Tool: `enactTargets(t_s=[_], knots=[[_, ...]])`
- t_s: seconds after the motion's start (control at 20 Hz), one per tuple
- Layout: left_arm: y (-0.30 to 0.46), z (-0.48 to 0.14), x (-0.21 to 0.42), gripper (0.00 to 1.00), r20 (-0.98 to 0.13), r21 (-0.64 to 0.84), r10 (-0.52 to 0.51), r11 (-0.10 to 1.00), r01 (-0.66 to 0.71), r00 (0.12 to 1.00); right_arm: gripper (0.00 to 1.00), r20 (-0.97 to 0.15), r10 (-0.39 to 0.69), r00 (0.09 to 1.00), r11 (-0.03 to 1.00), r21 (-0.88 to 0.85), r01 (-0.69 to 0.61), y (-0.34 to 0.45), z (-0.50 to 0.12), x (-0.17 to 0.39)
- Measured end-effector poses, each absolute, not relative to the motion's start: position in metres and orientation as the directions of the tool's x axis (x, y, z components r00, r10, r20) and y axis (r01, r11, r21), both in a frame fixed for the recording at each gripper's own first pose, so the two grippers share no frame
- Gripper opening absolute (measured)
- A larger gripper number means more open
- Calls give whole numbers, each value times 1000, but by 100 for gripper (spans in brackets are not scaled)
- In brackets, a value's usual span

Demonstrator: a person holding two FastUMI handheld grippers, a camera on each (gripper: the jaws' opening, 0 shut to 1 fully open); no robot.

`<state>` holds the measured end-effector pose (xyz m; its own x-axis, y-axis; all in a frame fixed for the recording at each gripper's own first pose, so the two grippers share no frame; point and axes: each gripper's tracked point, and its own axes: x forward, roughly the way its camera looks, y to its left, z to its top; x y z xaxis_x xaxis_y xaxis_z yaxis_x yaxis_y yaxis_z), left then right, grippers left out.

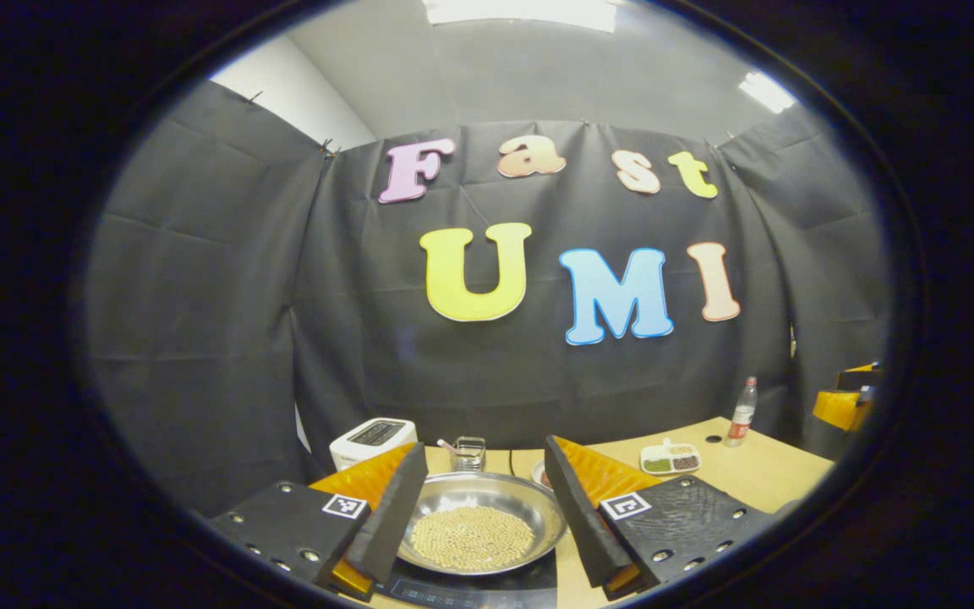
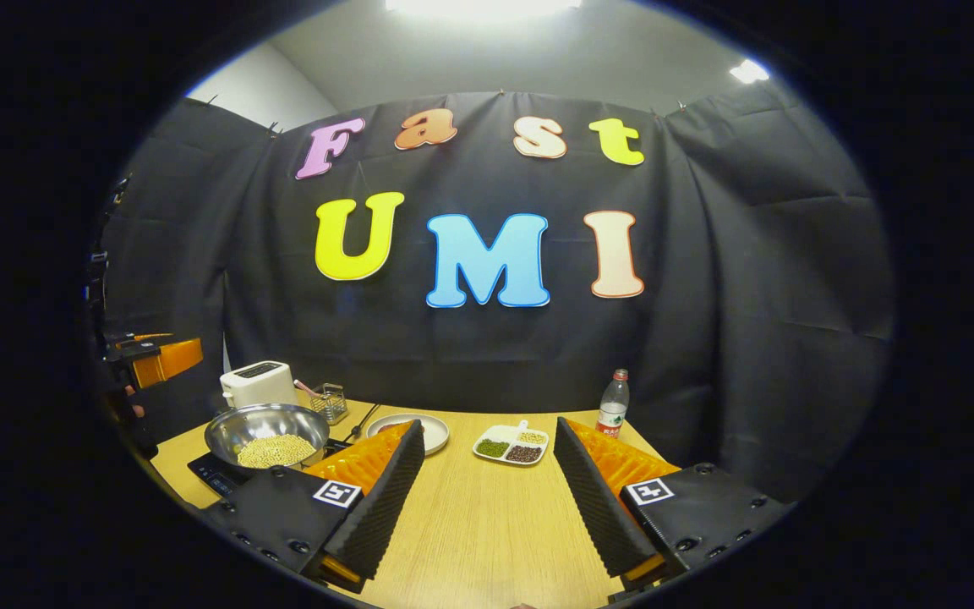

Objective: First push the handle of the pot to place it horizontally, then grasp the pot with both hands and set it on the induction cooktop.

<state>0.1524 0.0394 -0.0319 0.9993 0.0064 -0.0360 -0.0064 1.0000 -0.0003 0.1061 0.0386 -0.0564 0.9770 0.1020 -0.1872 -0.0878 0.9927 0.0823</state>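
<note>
Pot (image 1: pixel 478 516) of pale beans sat on the induction cooktop (image 1: pixel 470 592) at the desk's (image 2: pixel 487 524) left end; I couldn't make out its handle or which way it pointed. My left hand-held gripper (image 1: pixel 480 516) hung spread wide above it, clear of the rim. My right hand-held gripper (image 2: pixel 487 482) gaped over bare desk.

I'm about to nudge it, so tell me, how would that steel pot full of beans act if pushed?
The pot sits on the induction cooktop; its smooth metal would probably slide readily on it. The heaped beans likely add weight and may shift. Its wide, shallow shape suggests little tipping risk.
</note>
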Motion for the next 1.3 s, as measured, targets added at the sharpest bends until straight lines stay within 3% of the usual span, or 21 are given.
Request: enactTargets(t_s=[0.35, 0.7, 1.2, 1.3], knots=[[14, 8, 70, 82, 14, 29, 58, 998, -59, 998, 98, -130, 122, 984, 991, 72, -113, -12, -41, 46], [2, 28, 7, 82, 40, 48, 48, 998, -50, 998, 98, -100, 116, 988, 991, 81, -108, -32, -26, 1], [12, 41, -26, 82, 69, 70, -7, 998, 3, 998, 98, -46, 22, 999, 995, 100, -17, -22, 6, -39], [15, 44, -30, 82, 79, 75, -9, 997, 3, 997, 92, -44, 15, 999, 994, 105, -10, -17, 9, -45]])
